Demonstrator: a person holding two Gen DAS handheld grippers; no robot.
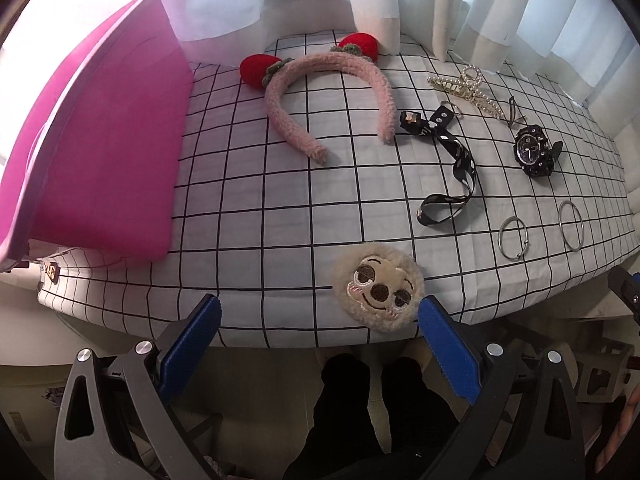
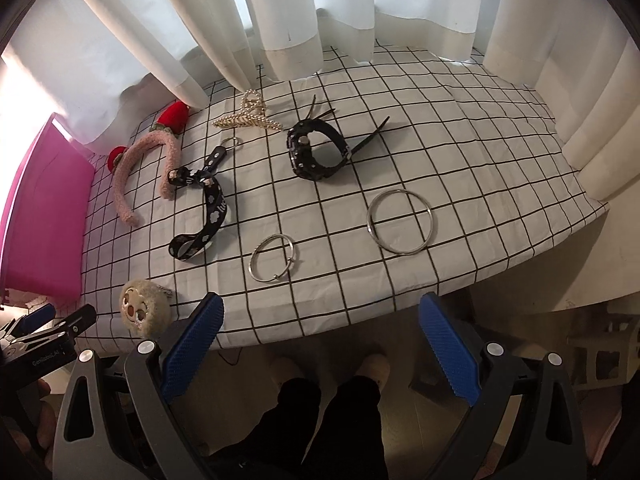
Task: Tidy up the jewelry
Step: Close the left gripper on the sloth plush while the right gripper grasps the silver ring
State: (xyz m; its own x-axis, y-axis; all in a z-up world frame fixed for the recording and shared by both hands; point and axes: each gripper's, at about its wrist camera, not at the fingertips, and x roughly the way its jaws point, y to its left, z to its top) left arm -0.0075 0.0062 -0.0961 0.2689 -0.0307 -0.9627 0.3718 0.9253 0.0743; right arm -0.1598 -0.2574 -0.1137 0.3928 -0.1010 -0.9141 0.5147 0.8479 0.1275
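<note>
A pink open box [image 1: 104, 152] stands at the table's left; it also shows in the right wrist view [image 2: 44, 216]. On the checked cloth lie a pink furry headband [image 1: 320, 92] with red strawberries, a pearl hair claw [image 1: 468, 88], a black ribbon strap [image 1: 448, 160], a black watch [image 1: 534, 152], two silver bangles [image 1: 514, 238] [image 1: 572, 226] and a fluffy sloth-face charm [image 1: 378, 288]. My left gripper [image 1: 320, 316] is open and empty at the front edge, the charm just inside its right finger. My right gripper [image 2: 320, 312] is open and empty below the bangles [image 2: 274, 258] [image 2: 400, 222].
White curtains [image 2: 288, 16] hang behind the table. The cloth's front edge [image 2: 320, 336] drops off to the floor, where the person's legs and slippers [image 2: 328, 384] show. The left gripper shows at the lower left of the right wrist view [image 2: 44, 328].
</note>
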